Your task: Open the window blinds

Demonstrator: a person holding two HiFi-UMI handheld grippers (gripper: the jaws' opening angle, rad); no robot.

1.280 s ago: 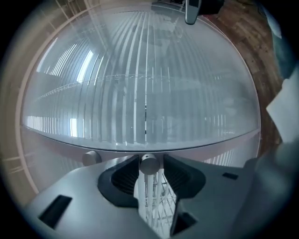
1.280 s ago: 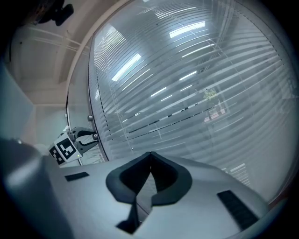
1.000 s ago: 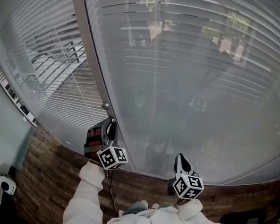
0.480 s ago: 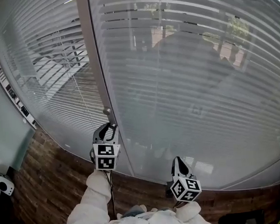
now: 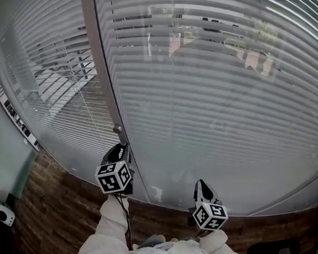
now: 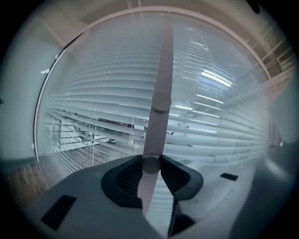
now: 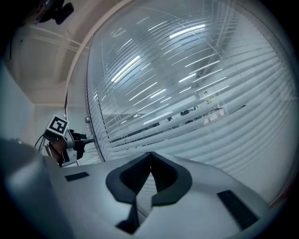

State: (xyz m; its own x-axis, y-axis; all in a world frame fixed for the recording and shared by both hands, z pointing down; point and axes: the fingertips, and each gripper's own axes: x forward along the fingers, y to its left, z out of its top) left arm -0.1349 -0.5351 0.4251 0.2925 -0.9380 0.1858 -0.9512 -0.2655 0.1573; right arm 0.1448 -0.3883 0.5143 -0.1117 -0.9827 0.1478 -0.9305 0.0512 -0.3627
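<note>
knob point(image 5: 116, 129) on window post point(image 5: 99, 74) | blinds point(image 5: 216, 93) behind glass point(image 5: 268, 160), left and right of post

the window blinds point(image 5: 215, 83) are pale grey-white, a pattern of even horizontal slats with thin darker gaps between them. the frame post point(image 5: 98, 63) is flat grey, and the knob point(image 5: 117, 129) on it is dull silver. the left claw point(image 5: 121, 148) and right claw point(image 5: 202, 184) have light grey bodies and black pads point(image 6: 127, 179), ribbed on the left one. each carries a white cube point(image 5: 113, 176) printed with black square markers. the sleeves point(image 5: 109, 231) are white. the boards point(image 5: 51, 211) below the window are brown, in a wood-plank pattern.
</note>
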